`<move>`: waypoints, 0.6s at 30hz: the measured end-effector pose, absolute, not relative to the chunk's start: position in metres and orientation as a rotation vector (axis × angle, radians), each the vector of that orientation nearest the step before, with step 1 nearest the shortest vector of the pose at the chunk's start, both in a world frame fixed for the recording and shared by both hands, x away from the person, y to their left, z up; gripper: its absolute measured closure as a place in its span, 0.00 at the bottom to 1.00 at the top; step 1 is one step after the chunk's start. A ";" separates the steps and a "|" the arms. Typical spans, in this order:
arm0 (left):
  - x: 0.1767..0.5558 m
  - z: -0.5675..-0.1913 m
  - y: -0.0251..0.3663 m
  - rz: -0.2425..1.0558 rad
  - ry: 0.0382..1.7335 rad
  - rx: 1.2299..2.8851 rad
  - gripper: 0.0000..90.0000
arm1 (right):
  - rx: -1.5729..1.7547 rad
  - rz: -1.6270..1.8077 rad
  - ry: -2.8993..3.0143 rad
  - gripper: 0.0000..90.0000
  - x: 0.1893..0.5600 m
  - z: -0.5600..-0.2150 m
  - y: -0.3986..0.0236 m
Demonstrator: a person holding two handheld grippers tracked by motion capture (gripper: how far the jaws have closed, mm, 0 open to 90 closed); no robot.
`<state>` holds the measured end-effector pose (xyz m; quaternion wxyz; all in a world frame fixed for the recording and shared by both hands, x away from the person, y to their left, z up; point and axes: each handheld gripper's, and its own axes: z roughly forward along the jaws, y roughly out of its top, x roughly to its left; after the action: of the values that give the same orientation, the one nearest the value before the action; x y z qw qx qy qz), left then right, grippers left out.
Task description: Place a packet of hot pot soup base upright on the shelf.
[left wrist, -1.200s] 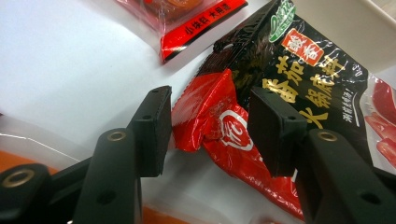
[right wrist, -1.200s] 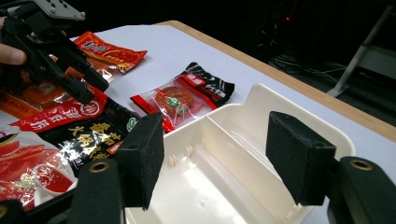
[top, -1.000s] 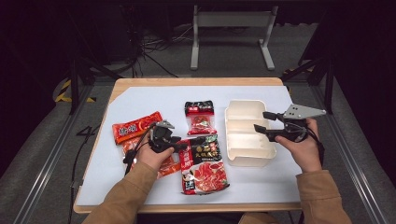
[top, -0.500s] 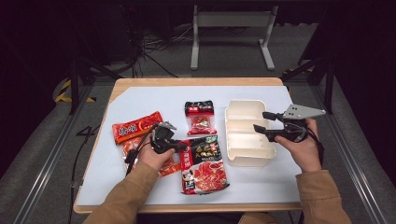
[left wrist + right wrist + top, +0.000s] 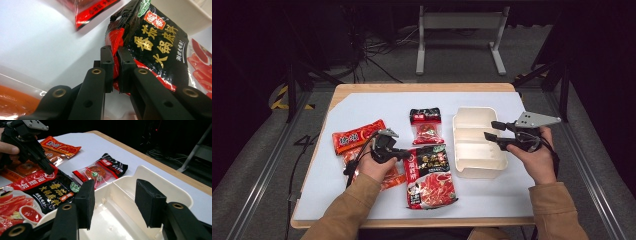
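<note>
A large black-and-red food packet (image 5: 432, 175) lies flat at the table's front middle. My left gripper (image 5: 406, 156) has just been closing, and its pads now pinch the packet's red left edge (image 5: 115, 60). The packet's black face with gold print (image 5: 155, 42) stretches away to the right of the jaws. A white two-compartment tray (image 5: 477, 172) sits right of the packet. My right gripper (image 5: 490, 129) hovers over the tray's right side. Its jaws have just been narrowing but stand apart above the tray's hollow (image 5: 113, 200), with nothing between the pads.
A small black-and-red snack packet (image 5: 425, 125) lies behind the large one. A red packet (image 5: 357, 136) lies at the left, with a clear orange packet (image 5: 393, 180) partly under my left hand. The white mat ends at a wooden table edge (image 5: 422, 87).
The left gripper's jaws have shut onto the large packet's edge. The right gripper's jaws have drawn closer together. Neither hand has shifted noticeably.
</note>
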<state>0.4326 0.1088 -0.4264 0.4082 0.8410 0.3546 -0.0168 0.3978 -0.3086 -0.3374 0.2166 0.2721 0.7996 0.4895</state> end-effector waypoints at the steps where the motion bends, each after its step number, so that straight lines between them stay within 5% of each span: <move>1: 0.431 -0.423 0.109 -0.032 0.883 2.110 0.95 | 0.752 1.359 2.216 0.58 0.398 -0.337 -0.309; 18: 0.402 -0.370 0.114 0.099 0.736 2.008 0.95 | 0.704 1.424 2.160 0.58 0.389 -0.326 -0.304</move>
<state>0.4022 0.1145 -0.3700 0.4798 0.8229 0.3017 0.0407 0.3890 -0.3040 -0.3262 0.2283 0.2558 0.7844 0.5169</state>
